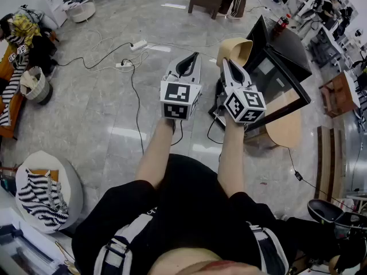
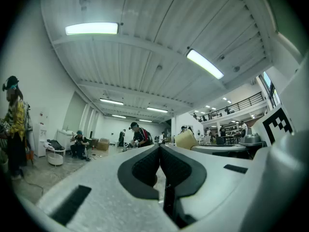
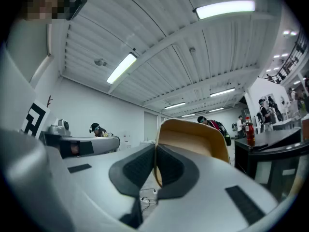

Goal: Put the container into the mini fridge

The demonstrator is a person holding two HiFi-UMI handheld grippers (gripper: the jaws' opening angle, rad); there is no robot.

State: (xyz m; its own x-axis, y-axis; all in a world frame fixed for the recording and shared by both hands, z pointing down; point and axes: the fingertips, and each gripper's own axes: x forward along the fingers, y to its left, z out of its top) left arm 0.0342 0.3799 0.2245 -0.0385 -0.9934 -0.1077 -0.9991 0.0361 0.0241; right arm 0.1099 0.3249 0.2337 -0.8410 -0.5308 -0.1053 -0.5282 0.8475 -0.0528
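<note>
Right gripper (image 3: 155,151) pinching the rim of the tan container (image 3: 193,139), held up near the mini fridge (image 1: 287,56)

Its jaws press on the container's thin wall, which rises past the tips. The left gripper (image 2: 160,151) has its jaws pressed together with nothing between them. In the head view both grippers are held out side by side over the grey floor (image 1: 103,107), with the container just beside the black fridge, which sits on a low wooden table (image 1: 287,129)
</note>
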